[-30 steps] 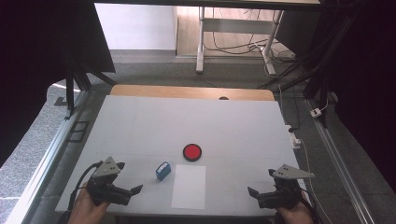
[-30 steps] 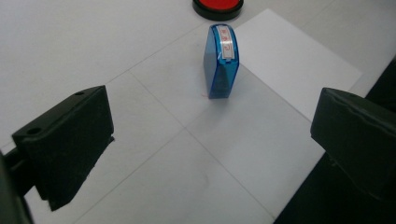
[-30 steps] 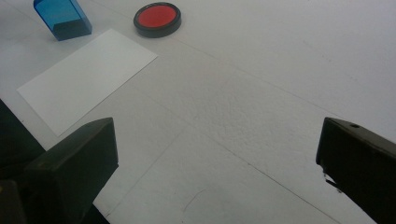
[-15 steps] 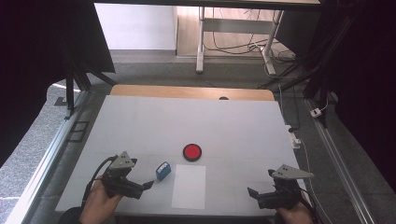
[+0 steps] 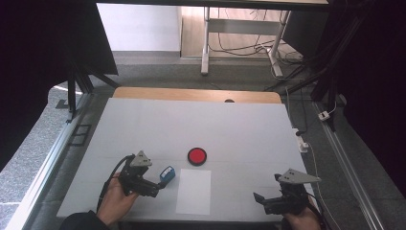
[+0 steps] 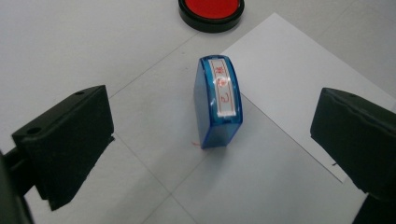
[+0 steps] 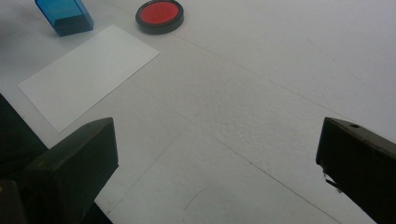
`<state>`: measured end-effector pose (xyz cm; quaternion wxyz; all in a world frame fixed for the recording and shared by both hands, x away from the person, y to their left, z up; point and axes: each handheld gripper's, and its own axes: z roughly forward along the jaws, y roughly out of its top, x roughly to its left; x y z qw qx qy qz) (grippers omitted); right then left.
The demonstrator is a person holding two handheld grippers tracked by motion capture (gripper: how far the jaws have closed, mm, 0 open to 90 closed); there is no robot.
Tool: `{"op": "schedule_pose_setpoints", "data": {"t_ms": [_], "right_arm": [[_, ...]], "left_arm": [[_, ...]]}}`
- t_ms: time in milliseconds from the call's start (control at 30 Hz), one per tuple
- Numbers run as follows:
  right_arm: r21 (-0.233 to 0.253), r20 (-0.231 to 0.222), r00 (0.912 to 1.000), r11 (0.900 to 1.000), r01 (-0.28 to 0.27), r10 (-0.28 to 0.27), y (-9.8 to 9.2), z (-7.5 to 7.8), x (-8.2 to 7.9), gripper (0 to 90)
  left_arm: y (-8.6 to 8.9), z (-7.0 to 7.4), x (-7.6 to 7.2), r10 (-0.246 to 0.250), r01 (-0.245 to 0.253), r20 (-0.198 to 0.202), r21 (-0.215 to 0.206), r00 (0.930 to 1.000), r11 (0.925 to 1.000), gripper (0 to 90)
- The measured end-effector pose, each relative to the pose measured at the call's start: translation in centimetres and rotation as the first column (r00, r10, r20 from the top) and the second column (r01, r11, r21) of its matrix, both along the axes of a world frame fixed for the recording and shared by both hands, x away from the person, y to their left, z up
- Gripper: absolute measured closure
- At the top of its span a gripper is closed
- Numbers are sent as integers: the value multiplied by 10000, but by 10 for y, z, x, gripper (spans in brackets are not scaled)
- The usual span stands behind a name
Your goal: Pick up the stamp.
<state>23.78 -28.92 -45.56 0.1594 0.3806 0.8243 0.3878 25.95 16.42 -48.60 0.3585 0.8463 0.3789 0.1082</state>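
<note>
A blue stamp (image 5: 167,174) (image 6: 218,102) (image 7: 64,15) with a white label stands on the white table, just left of a white sheet of paper (image 5: 194,191) (image 6: 303,88) (image 7: 88,72). A round red ink pad (image 5: 197,156) (image 6: 211,11) (image 7: 159,16) lies beyond it. My left gripper (image 5: 156,189) (image 6: 210,154) is open, its jaws spread wide on either side of the stamp, not touching it. My right gripper (image 5: 258,199) (image 7: 215,177) is open near the table's front right, with bare table between its jaws.
The white table (image 5: 239,129) has a wooden strip (image 5: 191,94) along its far edge. Cables and a white plug block (image 5: 302,141) lie at the right edge. Metal rails (image 5: 52,153) run along both sides.
My left gripper has moved right and forward, up to the blue stamp. The right gripper has stayed where it was.
</note>
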Motion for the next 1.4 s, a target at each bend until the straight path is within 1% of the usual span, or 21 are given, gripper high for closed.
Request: {"op": "schedule_pose_setpoints", "data": {"t_ms": [33, 67, 100, 167, 233, 267, 333, 400, 500, 533, 567, 600, 700, 733, 833, 1000, 1067, 1133, 1167, 1333, 1400], "right_arm": [[-1, -5, 10000, 10000, -4, 4, 0, 0, 0, 0], [7, -8, 10000, 10000, -15, 15, 0, 0, 0, 0], [7, -8, 10000, 10000, -15, 15, 0, 0, 0, 0], [8, -18, 10000, 10000, -16, 16, 0, 0, 0, 0], [5, -14, 10000, 10000, -23, 23, 0, 0, 0, 0], [2, -19, 10000, 10000, -37, 37, 0, 0, 0, 0], [-2, -19, 10000, 10000, -41, 41, 0, 0, 0, 0], [-10, -21, 10000, 10000, -49, 49, 0, 0, 0, 0], [-33, -26, 10000, 10000, -64, 64, 0, 0, 0, 0], [-41, -32, 10000, 10000, -75, 75, 0, 0, 0, 0], [-41, -32, 10000, 10000, -75, 75, 0, 0, 0, 0], [-40, -37, 10000, 10000, -69, 69, 1, 0, 0, 0], [-47, -26, 10000, 10000, -88, 87, 1, 0, 0, 0], [-74, -24, 10000, 9999, -76, 76, 1, 0, 0, 0], [-89, -28, 10000, 9999, -87, 87, 1, 0, 0, 0], [-100, -36, 9999, 9999, -109, 109, 1, 0, 0, 0], [-108, -39, 9999, 9999, -121, 121, 2, 0, 0, 0], [-128, -38, 9999, 9998, -122, 121, 2, 0, 0, 0], [-131, -41, 9999, 9998, -121, 121, 2, 0, 0, 0], [-130, -33, 9999, 9998, -124, 124, 2, 0, 0, 0], [-135, -20, 9999, 9998, -141, 141, 2, 0, 0, 0]], "left_arm": [[-2, 0, 1, 15, -15, -4, 32, 10000, 10000, 0], [-6, -2, 5, 29, -30, 36, 217, 10000, 9998, 0], [-6, -2, 5, 29, -30, 36, 217, 10000, 9998, 0], [-11, -4, 8, -82, 82, 1, 390, 10000, 9992, 0], [-15, -7, 12, -196, 205, -182, 459, 9996, 9987, 0], [-18, -9, 16, -370, 388, -357, 504, 9987, 9980, 0], [-19, -10, 18, -464, 487, -426, 545, 9980, 9973, 1], [-19, -11, 20, -356, 381, -360, 701, 9987, 9968, 14], [-17, -11, 21, -220, 254, -417, 816, 9989, 9963, 52], [-16, -11, 22, -159, 193, -436, 778, 9989, 9968, 126], [-15, -11, 22, -175, 212, -476, 782, 9987, 9967, 126], [-13, -10, 23, -184, 220, -530, 676, 9984, 9975, 217], [-13, -9, 23, -252, 281, -525, 544, 9983, 9981, 347], [-14, -8, 22, -290, 313, -536, 431, 9981, 9986, 379], [-16, -8, 22, -440, 469, -631, 462, 9970, 9978, 479], [-21, -9, 21, -570, 615, -724, 618, 9957, 9962, 541], [-23, -9, 21, -643, 696, -779, 675, 9949, 9953, 588], [-24, -9, 21, -680, 742, -822, 750, 9943, 9944, 674], [-25, -8, 21, -572, 639, -743, 910, 9956, 9938, 692], [-25, -7, 21, -581, 654, -805, 913, 9951, 9937, 707], [-25, -6, 21, -601, 669, -726, 955, 9955, 9932, 709]]}}
